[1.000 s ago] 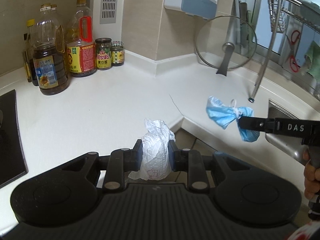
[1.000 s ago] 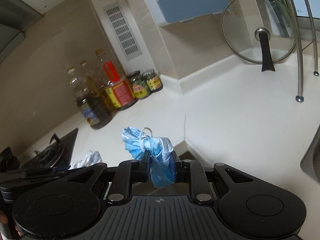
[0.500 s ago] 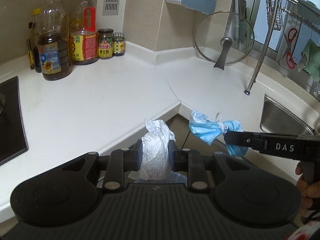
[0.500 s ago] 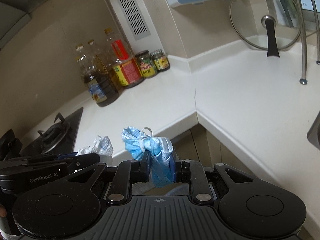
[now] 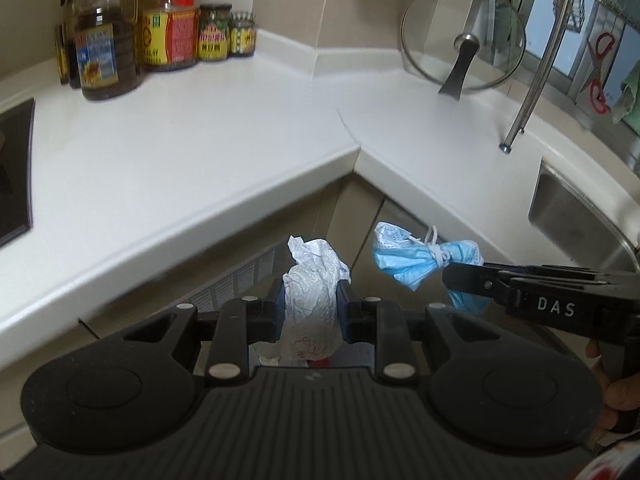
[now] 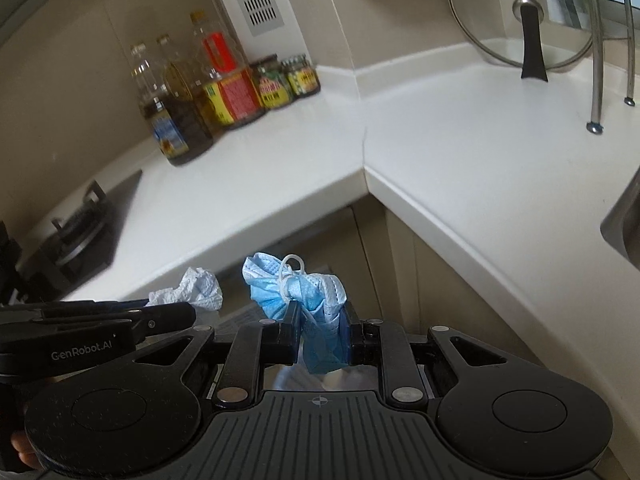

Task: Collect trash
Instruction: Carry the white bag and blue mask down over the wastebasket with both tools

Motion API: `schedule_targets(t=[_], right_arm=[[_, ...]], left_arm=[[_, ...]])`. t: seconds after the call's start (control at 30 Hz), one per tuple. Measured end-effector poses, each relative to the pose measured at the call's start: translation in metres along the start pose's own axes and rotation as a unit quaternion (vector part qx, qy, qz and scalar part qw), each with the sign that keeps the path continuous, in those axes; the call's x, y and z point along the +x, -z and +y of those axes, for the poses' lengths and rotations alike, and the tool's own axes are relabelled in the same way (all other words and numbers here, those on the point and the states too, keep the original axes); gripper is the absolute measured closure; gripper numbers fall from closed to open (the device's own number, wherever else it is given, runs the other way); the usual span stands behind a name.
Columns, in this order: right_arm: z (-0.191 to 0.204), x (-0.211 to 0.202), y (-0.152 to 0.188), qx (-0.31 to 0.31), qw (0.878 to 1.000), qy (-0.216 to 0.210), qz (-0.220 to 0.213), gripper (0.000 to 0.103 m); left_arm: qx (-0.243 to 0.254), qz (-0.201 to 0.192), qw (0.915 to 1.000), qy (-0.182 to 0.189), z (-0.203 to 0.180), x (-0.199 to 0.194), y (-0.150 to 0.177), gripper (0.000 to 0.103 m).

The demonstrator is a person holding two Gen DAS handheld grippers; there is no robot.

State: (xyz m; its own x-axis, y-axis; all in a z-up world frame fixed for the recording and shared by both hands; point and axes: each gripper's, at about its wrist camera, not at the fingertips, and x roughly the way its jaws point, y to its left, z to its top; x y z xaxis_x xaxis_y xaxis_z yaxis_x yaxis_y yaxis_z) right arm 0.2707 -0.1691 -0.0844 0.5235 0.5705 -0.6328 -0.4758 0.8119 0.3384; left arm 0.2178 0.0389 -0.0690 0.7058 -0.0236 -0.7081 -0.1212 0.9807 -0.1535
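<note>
My left gripper (image 5: 311, 312) is shut on a crumpled white paper wad (image 5: 314, 280), held in the air in front of the counter's inner corner. My right gripper (image 6: 320, 324) is shut on a bunched blue face mask (image 6: 298, 294) tied with its white ear loop. In the left wrist view the mask (image 5: 416, 266) hangs just right of the paper, held by the right gripper (image 5: 460, 284). In the right wrist view the paper (image 6: 196, 288) shows at the left, beyond the left gripper's black arm. Both grippers are below counter height, over the cabinet fronts.
The white L-shaped counter (image 5: 200, 148) bears oil bottles (image 5: 104, 44) and jars (image 5: 216, 32) at the back left and a glass pot lid (image 5: 464, 52) leaning at the back right. A gas hob (image 6: 76, 232) is at left, a steel sink (image 5: 580, 220) at right.
Both grippers have pulled back from over the counter and come down in front of its edge, each still holding its trash. The mask and paper are now closer together.
</note>
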Motion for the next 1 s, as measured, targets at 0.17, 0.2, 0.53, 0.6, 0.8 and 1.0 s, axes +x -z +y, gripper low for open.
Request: schedule_targets(t=[0.17, 0.2, 0.53, 0.6, 0.8, 1.0], right_arm=[[-0.006, 0.014, 0.018, -0.012, 1.0, 0.01, 0.018, 0.083], [-0.007, 0.016, 0.021, -0.014, 1.0, 0.012, 0.021, 0.083], [-0.021, 0.044, 0.049, -0.023, 0.998, 0.027, 0.056, 0.083], [-0.025, 0.051, 0.055, -0.023, 0.997, 0.033, 0.064, 0.083], [-0.037, 0.075, 0.074, -0.016, 0.994, 0.046, 0.093, 0.083], [-0.055, 0.099, 0.09, 0.023, 0.992, 0.052, 0.116, 0.083]], left_arm=[[-0.012, 0.03, 0.9995, -0.005, -0.005, 0.016, 0.018, 0.079], [-0.013, 0.036, 0.9992, -0.007, -0.006, 0.02, 0.021, 0.079], [-0.023, 0.077, 0.9966, -0.016, -0.01, 0.05, 0.048, 0.079], [-0.027, 0.085, 0.9958, -0.019, -0.009, 0.057, 0.053, 0.079], [-0.041, 0.106, 0.9933, -0.022, -0.004, 0.08, 0.068, 0.079], [-0.049, 0.121, 0.9912, -0.023, 0.003, 0.104, 0.08, 0.079]])
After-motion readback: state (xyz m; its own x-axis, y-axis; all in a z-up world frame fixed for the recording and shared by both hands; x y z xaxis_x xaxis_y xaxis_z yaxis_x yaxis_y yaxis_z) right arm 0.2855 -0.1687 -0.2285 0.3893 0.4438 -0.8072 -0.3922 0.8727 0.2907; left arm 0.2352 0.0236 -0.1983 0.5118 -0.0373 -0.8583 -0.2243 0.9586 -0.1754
